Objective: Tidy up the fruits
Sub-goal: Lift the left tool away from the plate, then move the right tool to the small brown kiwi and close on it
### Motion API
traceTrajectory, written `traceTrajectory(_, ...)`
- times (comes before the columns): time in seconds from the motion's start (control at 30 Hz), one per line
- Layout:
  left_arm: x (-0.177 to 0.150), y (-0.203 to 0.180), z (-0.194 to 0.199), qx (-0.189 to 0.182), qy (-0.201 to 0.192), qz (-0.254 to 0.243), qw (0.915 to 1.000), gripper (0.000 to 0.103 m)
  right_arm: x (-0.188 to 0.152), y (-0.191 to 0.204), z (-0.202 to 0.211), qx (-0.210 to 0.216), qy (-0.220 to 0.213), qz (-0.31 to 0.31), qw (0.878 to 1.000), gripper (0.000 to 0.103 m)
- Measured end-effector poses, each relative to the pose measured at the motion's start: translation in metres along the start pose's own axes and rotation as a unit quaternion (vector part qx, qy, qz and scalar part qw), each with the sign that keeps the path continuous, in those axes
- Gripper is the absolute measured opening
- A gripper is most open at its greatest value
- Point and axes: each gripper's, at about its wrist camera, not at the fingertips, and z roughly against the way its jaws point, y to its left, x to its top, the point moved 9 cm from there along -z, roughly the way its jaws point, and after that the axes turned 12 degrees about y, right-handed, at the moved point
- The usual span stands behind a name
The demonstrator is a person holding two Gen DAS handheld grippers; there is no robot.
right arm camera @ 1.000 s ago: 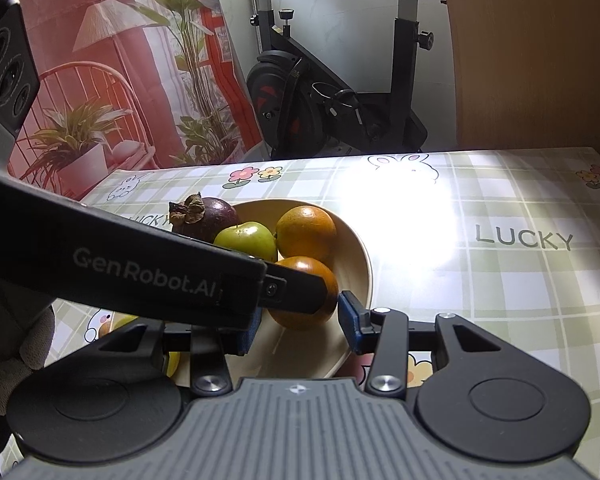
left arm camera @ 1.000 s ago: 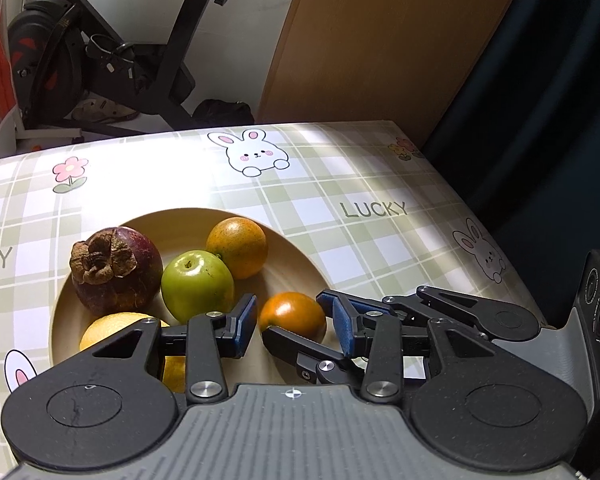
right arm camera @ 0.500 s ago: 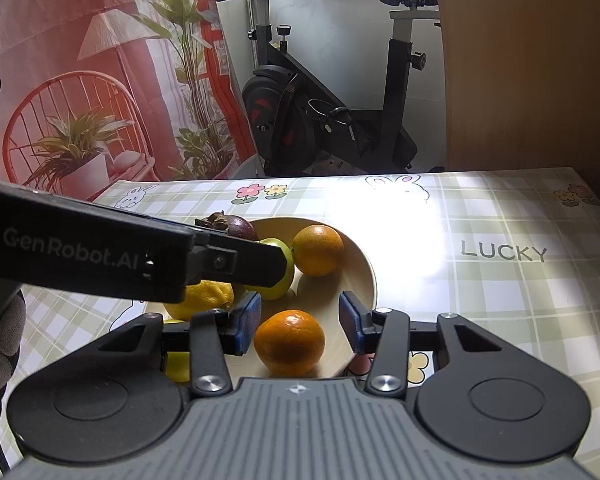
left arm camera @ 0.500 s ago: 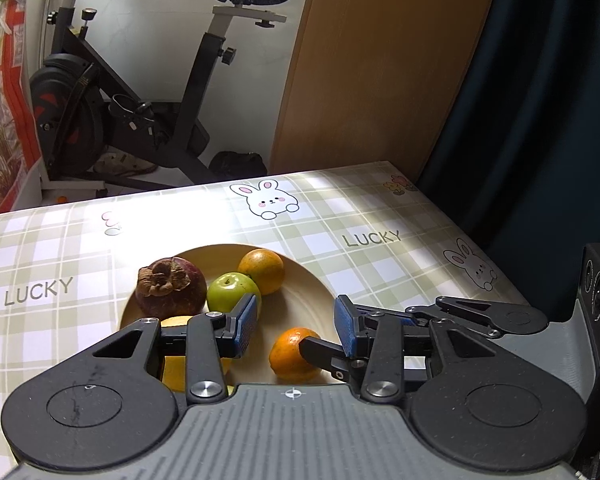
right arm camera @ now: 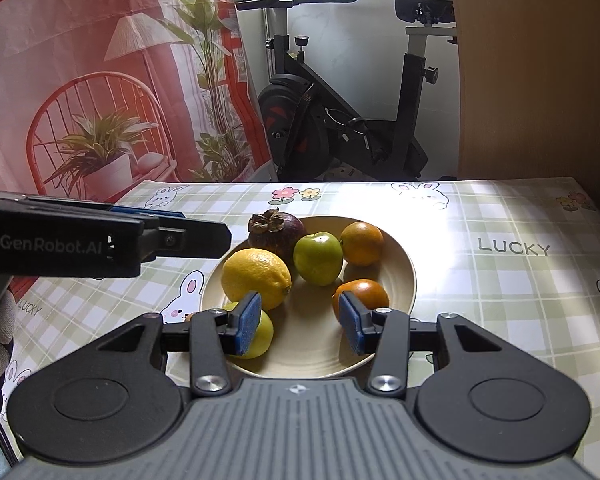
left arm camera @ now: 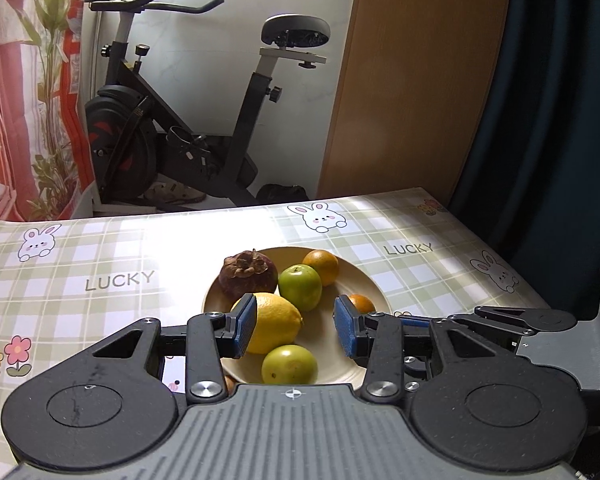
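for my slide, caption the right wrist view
Open right tool above a beige plate of six fruits; left tool empty alongside.

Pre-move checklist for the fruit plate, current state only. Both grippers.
1. Left gripper empty: ok, pads apart, nothing between them.
2. Right gripper empty: ok, jaws apart above the plate.
3. All visible fruit inside the rim: ok. Mangosteen, lemon, two green fruits, two oranges.
4. Fruit stable: ok, none stacked or on the rim.
5. Grippers clear of each other: ok, left one sits off the plate's left side in the right wrist view.
6. Fruit left off the plate: cannot tell, near tablecloth hidden.
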Motion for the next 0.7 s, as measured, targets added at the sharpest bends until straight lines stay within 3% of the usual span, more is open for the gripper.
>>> traceTrajectory(0.7, -0.040, 0.044, 0.027, 0.016, -0.003, 0.060, 0.9981, 0.045, -0.025, 0.031, 0.006, 0.003, 0.009, 0.009, 1.000, 0.047)
